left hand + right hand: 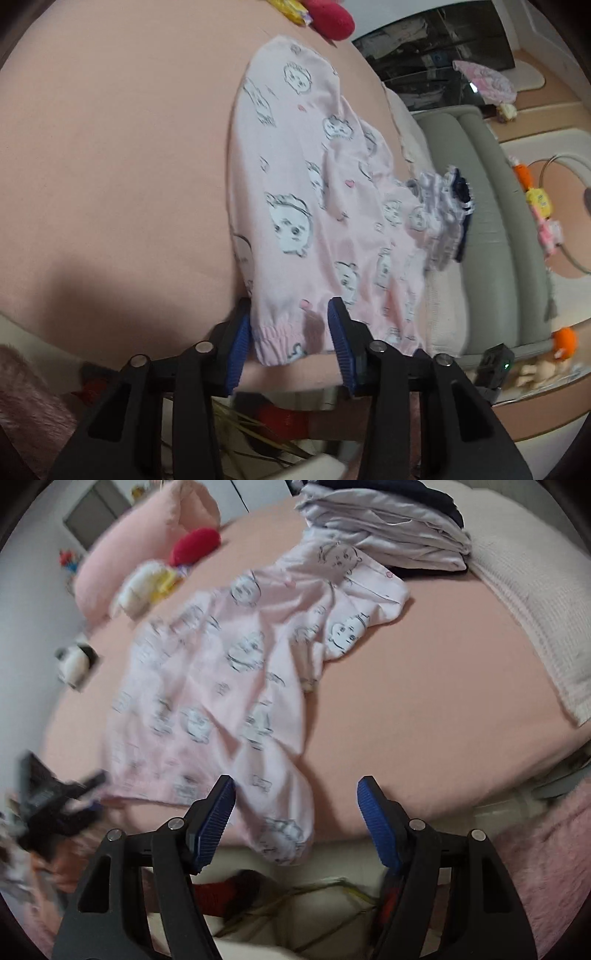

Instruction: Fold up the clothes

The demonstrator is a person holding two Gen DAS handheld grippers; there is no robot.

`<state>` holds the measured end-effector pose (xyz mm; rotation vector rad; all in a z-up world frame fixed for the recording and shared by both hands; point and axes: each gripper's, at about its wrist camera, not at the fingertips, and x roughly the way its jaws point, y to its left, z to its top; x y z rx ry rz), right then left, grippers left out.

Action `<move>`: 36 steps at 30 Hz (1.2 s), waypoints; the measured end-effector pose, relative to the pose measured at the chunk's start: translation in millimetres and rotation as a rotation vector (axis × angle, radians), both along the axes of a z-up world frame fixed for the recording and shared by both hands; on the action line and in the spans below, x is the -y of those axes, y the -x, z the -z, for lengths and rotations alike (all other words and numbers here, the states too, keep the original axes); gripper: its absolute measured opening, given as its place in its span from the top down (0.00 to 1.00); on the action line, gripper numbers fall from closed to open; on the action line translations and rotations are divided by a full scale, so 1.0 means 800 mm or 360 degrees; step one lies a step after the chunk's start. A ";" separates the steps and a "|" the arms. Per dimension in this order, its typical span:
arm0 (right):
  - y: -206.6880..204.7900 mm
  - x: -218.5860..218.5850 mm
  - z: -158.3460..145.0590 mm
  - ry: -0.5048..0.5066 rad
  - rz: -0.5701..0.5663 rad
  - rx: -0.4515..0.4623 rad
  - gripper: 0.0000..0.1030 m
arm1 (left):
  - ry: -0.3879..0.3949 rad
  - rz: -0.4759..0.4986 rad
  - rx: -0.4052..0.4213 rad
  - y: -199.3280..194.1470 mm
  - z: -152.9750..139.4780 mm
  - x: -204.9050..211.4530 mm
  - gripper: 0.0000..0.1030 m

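A pale pink garment (295, 206) printed with cartoon faces lies spread on the pink bed sheet (110, 166). My left gripper (290, 341) is open, its blue pads standing on either side of the garment's elastic cuff (277, 334) at the bed's near edge. In the right wrist view the same garment (221, 686) stretches away across the sheet (424, 701), rumpled, and one cuffed end (284, 834) hangs over the near edge. My right gripper (297, 797) is open just above that end, gripping nothing. The left gripper (48, 801) shows blurred at the far left.
A stack of folded clothes (388, 535) sits at the far side, beside a white blanket (535, 609). A pink pillow (147, 542), a red plush (194, 544) and other soft toys (144, 583) lie at the back left. A frilly navy-and-white piece (447, 214) rests by a grey bench (487, 221).
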<state>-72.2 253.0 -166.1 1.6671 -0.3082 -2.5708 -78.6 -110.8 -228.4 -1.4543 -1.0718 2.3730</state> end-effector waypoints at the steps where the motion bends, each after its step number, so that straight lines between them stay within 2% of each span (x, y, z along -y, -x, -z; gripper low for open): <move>1: 0.001 -0.002 0.007 -0.0086 0.0033 0.0044 0.33 | 0.0074 -0.0008 -0.0003 -0.002 -0.003 0.000 0.68; 2: 0.002 -0.005 0.015 -0.0167 0.0065 0.0090 0.33 | 0.0123 -0.0013 -0.0004 -0.003 -0.005 0.000 0.68; 3: 0.001 -0.008 0.017 -0.0178 0.0075 0.0104 0.33 | 0.0139 -0.0015 -0.0004 -0.004 -0.006 0.001 0.68; 7: -0.004 -0.015 0.002 -0.0199 0.0116 0.0053 0.32 | 0.0167 -0.0022 -0.0014 -0.005 -0.009 0.000 0.68; 13: -0.011 -0.026 -0.009 -0.0017 0.0126 0.0011 0.32 | -0.0241 0.0079 0.0023 0.000 0.007 -0.002 0.67; 15: -0.010 -0.027 -0.002 -0.0003 0.0111 0.0057 0.32 | -0.0195 0.0079 0.0042 0.002 0.008 -0.005 0.67; 16: -0.009 -0.024 0.004 -0.0048 0.0111 0.0090 0.32 | -0.0162 0.0072 0.0056 0.004 0.008 -0.007 0.67; 18: -0.008 -0.017 0.016 -0.0181 0.0113 0.0139 0.31 | 0.0040 0.0055 0.0068 0.005 0.003 -0.013 0.71; 20: -0.009 -0.018 0.013 -0.0199 0.0125 0.0125 0.29 | 0.0293 0.0050 0.0051 0.004 -0.009 -0.021 0.75; 21: -0.011 -0.020 0.008 -0.0192 0.0140 0.0103 0.29 | 0.0295 0.0049 0.0046 0.003 -0.011 -0.019 0.75; 22: -0.012 -0.024 0.003 -0.0193 0.0157 0.0073 0.29 | 0.0273 0.0048 0.0041 0.001 -0.011 -0.017 0.75; 23: -0.014 -0.027 -0.002 -0.0194 0.0175 0.0042 0.28 | 0.0173 0.0063 0.0054 0.002 -0.006 -0.014 0.75; 25: -0.015 -0.030 -0.003 -0.0057 0.0145 0.0045 0.28 | 0.0018 0.0067 0.0091 0.003 0.005 -0.010 0.74; 29: -0.015 -0.030 0.005 0.0262 0.0050 0.0106 0.28 | -0.0013 0.0066 0.0080 0.006 0.007 -0.017 0.73; 34: -0.013 -0.005 0.014 0.0135 -0.0011 0.0141 0.26 | -0.0039 0.0065 0.0061 0.010 0.009 -0.025 0.73; 36: -0.012 -0.004 0.014 0.0128 0.0020 0.0139 0.25 | -0.0049 0.0064 0.0053 0.012 0.010 -0.029 0.72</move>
